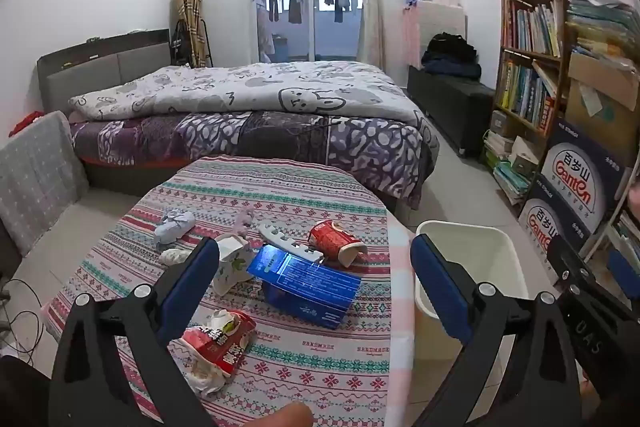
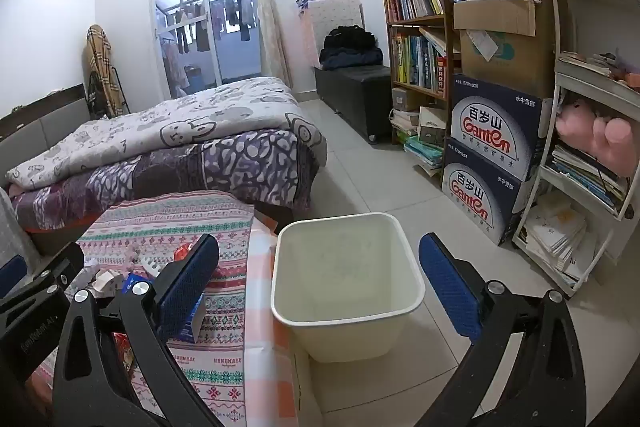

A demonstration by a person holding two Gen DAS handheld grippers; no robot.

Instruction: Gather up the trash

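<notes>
Trash lies on a round table with a patterned cloth (image 1: pixel 280 187): a blue box (image 1: pixel 308 281), a red paper cup on its side (image 1: pixel 334 239), a red snack wrapper (image 1: pixel 218 343), a white carton (image 1: pixel 230 263), a white plastic strip (image 1: pixel 290 243) and crumpled paper (image 1: pixel 174 225). My left gripper (image 1: pixel 316 275) is open and empty above the table, with the blue box between its fingers. My right gripper (image 2: pixel 320 275) is open and empty above the white trash bin (image 2: pixel 348 307), which stands on the floor right of the table and also shows in the left wrist view (image 1: pixel 500 259).
A bed (image 1: pixel 248 115) stands behind the table. A bookshelf (image 2: pixel 420 27), stacked Ganten water boxes (image 2: pixel 488 147) and a white rack (image 2: pixel 592 131) line the right wall. A dark bench (image 2: pixel 356 95) stands by the far wall. Cables (image 1: pixel 20 327) lie on the floor at left.
</notes>
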